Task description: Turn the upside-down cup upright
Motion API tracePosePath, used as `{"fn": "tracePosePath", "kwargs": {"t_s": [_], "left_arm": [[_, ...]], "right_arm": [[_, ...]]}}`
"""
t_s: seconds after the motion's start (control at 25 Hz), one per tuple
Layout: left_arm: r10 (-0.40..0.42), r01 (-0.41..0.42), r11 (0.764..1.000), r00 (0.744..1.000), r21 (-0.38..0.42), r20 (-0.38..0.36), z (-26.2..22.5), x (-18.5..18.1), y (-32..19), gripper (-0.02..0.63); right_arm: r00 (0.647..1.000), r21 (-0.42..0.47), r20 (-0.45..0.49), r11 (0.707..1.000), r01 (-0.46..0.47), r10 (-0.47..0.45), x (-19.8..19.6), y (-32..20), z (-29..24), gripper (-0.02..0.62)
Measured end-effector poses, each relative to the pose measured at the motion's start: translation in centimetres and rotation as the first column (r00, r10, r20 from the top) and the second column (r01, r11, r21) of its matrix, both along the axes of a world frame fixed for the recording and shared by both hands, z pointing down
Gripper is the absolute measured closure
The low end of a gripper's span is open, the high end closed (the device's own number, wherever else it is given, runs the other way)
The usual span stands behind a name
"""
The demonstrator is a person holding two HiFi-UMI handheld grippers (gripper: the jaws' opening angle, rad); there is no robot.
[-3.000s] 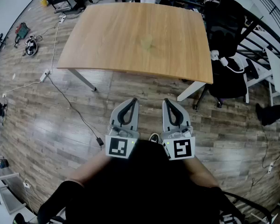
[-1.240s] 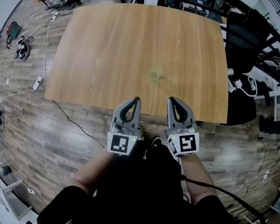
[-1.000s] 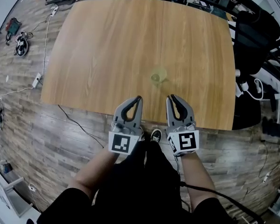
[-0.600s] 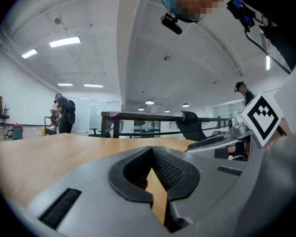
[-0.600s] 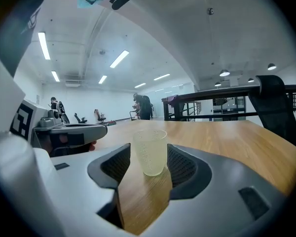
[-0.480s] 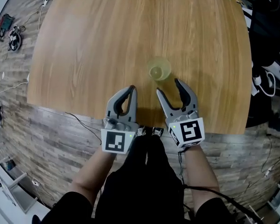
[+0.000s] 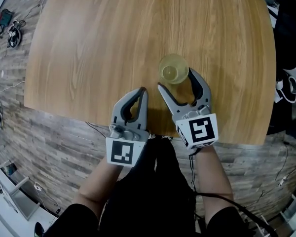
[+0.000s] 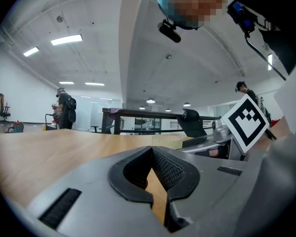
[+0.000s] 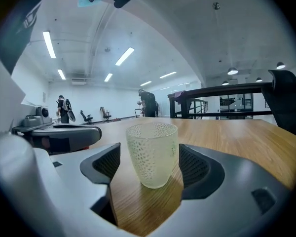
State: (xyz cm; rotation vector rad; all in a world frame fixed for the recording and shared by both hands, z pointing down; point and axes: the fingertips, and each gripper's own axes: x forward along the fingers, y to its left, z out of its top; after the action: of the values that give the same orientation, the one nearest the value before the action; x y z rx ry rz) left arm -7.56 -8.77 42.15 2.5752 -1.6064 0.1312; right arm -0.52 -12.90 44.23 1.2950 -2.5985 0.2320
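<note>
**A:** So, where is the cup sitting right now?

**B:** The cup (image 7: 173,69) is standing on the wooden surface (image 7: 98,43), near its front edge. Its narrower end is resting on the wood and its wider end is facing up.

**A:** And what is the right hand-held gripper doing?

**B:** The right hand-held gripper (image 7: 175,78) is reaching around it. Its jaws are opening with the cup standing between them, and the pads (image 9: 193,168) are flanking the dimpled sides without pressing on them.

**A:** Is the left one carrying anything?

**B:** No. The left hand-held gripper (image 7: 143,91) is hovering just beside the right one, over the front edge of the surface. Its jaws are clenched together and empty.
</note>
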Motion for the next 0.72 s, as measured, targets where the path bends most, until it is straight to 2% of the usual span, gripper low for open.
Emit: {"fn": "tracePosePath", "kwargs": {"t_s": [0.28, 0.72], "left_arm": [[0.008, -0.008, 1.000, 1.000, -0.020, 0.006, 0.7, -0.2, -0.6, 0.598], [0.024, -0.024, 0.999, 1.000, -0.043, 0.009, 1.2, -0.2, -1.0, 0.597]], "right_arm": [[1.000, 0.037, 0.028, 0.999, -0.009, 0.008, -0.1, -1.5, -0.8, 0.281], [1.000, 0.050, -0.016, 0.999, 0.017, -0.016, -0.5, -1.4, -1.2, 0.282]]}}
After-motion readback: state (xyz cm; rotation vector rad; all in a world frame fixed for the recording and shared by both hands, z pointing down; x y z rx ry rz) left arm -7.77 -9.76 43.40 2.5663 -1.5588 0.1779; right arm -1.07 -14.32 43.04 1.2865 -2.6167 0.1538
